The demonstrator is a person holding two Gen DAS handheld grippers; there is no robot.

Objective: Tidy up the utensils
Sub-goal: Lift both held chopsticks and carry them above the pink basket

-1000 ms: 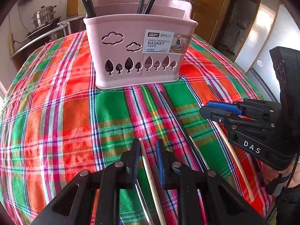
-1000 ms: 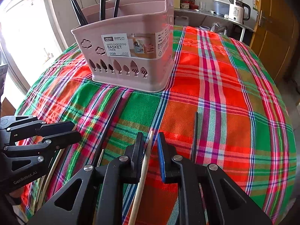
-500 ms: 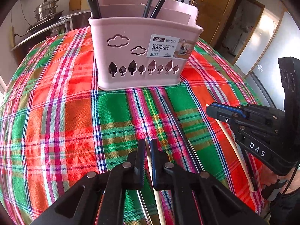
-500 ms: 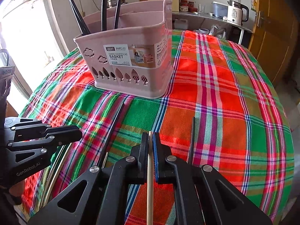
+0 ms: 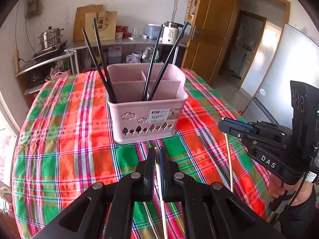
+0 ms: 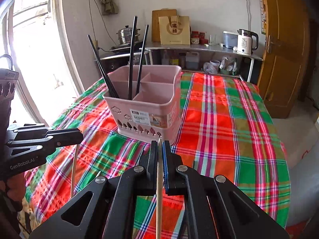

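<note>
Two pale chopsticks are being held above the tablecloth (image 5: 65,139), one in each pair of tongs. The left stick (image 5: 160,189) is running up the lower centre of the left view, pinched between the closed jaws of the left tongs (image 5: 157,155), its tip poking just past the fingertips. The right stick (image 6: 159,189) is sitting the same way in the lower centre of the right view, clamped by the right tongs (image 6: 159,147), which are closed on it.

In the left view the right tongs are showing at the right edge with their stick hanging down beneath them. The pink basket (image 5: 145,107) is standing at the centre of the frame, just beyond both sets of tips, with four black chopsticks (image 5: 99,59) leaning in its front compartments. More utensils are lying on the cloth under the tongs, too hidden to identify.
</note>
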